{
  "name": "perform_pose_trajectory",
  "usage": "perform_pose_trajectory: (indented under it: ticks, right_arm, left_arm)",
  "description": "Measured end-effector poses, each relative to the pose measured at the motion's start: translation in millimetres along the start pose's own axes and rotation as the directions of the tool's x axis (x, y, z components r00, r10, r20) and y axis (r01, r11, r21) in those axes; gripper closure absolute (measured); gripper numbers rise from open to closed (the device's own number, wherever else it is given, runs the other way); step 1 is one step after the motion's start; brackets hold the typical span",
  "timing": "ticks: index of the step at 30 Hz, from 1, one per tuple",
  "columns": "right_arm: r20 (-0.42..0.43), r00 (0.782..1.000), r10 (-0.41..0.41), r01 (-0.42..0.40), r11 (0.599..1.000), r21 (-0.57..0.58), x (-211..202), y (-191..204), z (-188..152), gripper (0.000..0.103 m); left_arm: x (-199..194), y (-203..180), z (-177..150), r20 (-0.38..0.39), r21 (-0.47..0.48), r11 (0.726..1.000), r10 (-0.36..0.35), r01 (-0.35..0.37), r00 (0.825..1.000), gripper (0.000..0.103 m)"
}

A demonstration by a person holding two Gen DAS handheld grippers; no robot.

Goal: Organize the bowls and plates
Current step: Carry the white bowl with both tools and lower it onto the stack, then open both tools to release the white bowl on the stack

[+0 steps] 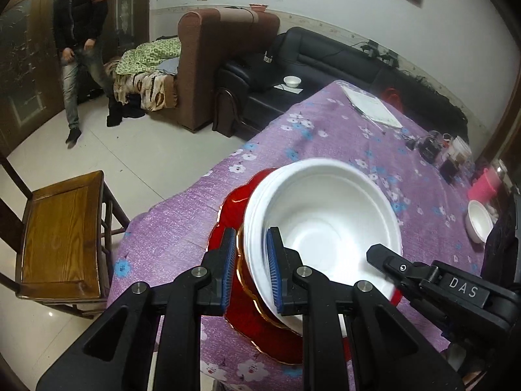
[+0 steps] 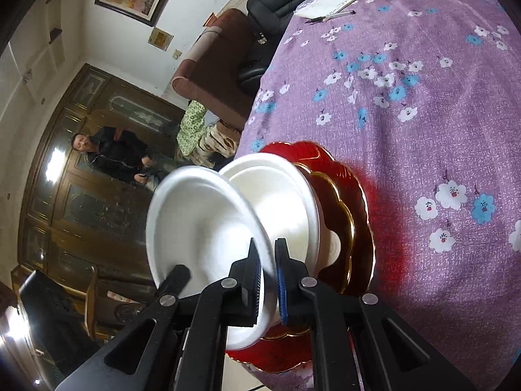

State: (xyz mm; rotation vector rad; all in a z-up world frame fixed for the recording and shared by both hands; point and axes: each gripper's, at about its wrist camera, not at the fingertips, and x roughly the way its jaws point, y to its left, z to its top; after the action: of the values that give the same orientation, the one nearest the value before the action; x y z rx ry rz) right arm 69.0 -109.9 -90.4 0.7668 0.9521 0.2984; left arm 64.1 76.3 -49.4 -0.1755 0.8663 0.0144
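Note:
A white bowl is tilted over another white bowl that rests on stacked red plates with gold rims on the purple flowered tablecloth. My left gripper straddles the left rim of the bowls, its blue pads a little apart from the rim. My right gripper is shut on the top bowl's near rim and holds it tilted. Its black finger shows in the left wrist view. The red plates lie under both bowls.
A small white bowl and a pink cup sit at the table's right. Papers and dark gadgets lie at the far end. A wooden chair stands left of the table. A man stands by the doors.

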Motion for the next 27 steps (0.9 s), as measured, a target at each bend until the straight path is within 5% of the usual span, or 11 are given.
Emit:
perform_pose_trajectory:
  ticks: [9,16,20,27]
  right_arm:
    - [0.07,0.994,-0.083,0.089,0.993,-0.074,0,8,2,0.09]
    - [0.222,0.964,-0.145,0.191,0.961,-0.202,-22,24,3,0.069]
    - [0.304,0.949,-0.087,0.155,0.966,-0.205,-49,16,9,0.054]
    - [0.311,0.945,-0.103,0.159,0.974,-0.161,-59,-8,15,0.053]
  left_arm:
    - [-1,8,5,0.007,-0.016,1.0,0.009,-0.009,1.0,0.086]
    - [-3,6,4,0.01,-0.007,1.0,0.011,-0.011,1.0,0.086]
    - [-8,-7,3,0.037,0.032,0.999,0.019,-0.021,0.999,0.086]
    - [-20,-29,1,0.084,0.087,0.996,0.014,-0.022,0.996,0.084]
